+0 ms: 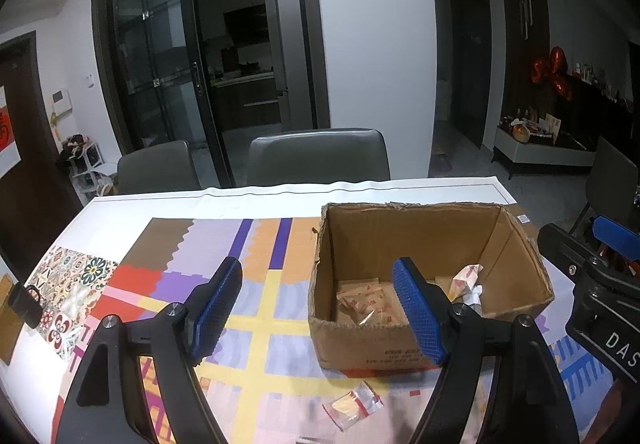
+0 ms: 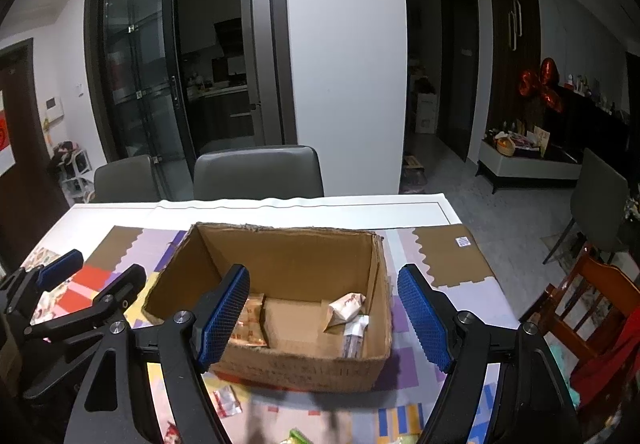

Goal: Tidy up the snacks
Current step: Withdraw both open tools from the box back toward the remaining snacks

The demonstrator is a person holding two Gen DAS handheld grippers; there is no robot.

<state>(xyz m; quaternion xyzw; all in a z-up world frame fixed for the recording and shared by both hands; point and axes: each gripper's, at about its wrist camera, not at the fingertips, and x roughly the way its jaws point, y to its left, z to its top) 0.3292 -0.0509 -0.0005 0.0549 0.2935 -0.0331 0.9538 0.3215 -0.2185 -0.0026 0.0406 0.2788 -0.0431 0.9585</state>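
While looking forward along two pairs of blue-padded fingers, showing a patterned mat (image 1: 256, 324) spread on a table.

Nearest, framing each view: holding the left gripper (image 1: 316, 264) and the right gripper (image 2: 322, 272) with jaws spread wide, gripping nothing, pads touching nothing.

Just beyond the fingers, lying on the mat in front of the box: showing a small clear-and-red snack packet (image 1: 354, 404), flat and crinkled, not yet put away. Peeking in at the bottom edge of the right view: a red packet (image 2: 172, 434) and a green packet (image 2: 298, 436), too cropped for telling more.

Behind these, showing an open cardboard box (image 1: 360, 344) with a ragged rim, already holding several tan packets (image 1: 364, 304) on its left side and a white wrapped snack (image 1: 466, 280) on its right.

Judging the loose packet: likely being very light, with soft, slippery film and perhaps crushable contents. Probably lying too flat for an easy pinch, so likely calling for taking hold across the puffed middle or along a raised crimped edge, squeezing gently.

Judging the box: light and fairly stiff, but likely sliding under a push.

Farthest off, showing two grey chairs (image 1: 318, 156) tucked at the far table edge, with dark glass doors (image 1: 160, 64) behind.
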